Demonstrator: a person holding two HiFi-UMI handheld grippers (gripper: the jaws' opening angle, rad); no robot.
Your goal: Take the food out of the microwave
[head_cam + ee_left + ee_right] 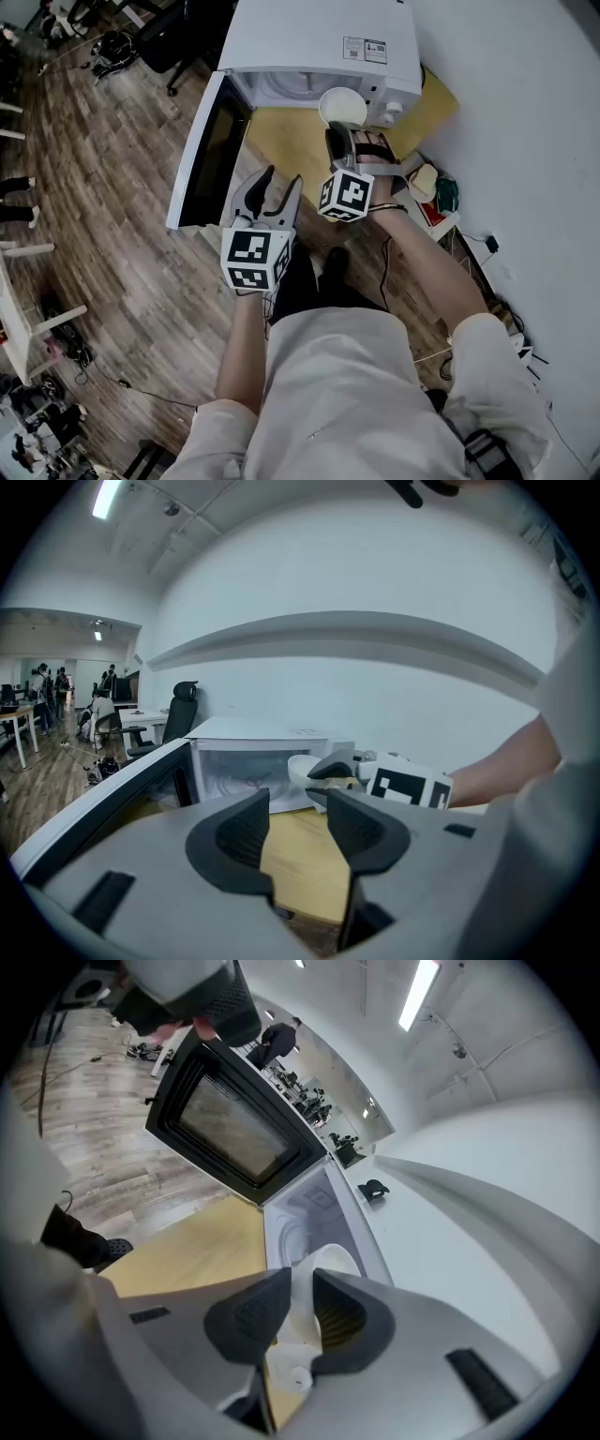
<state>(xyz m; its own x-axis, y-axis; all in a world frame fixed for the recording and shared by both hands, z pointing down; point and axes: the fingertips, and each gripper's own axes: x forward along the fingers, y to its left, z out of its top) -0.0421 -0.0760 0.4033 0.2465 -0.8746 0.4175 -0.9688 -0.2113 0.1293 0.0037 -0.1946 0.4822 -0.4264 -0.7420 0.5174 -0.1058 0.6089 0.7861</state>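
Bowl (342,106) clamped by its rim in the right gripper's (349,139) jaws, 12 o'clock, just outside the microwave (309,37). The left gripper's (274,186) jaws are apart, empty. Rim-only pinch could let it tilt and spill.

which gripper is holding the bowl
The right gripper: its jaws are clamped on the rim of the white bowl, just in front of the open microwave. The left gripper has its jaws apart with nothing between them.
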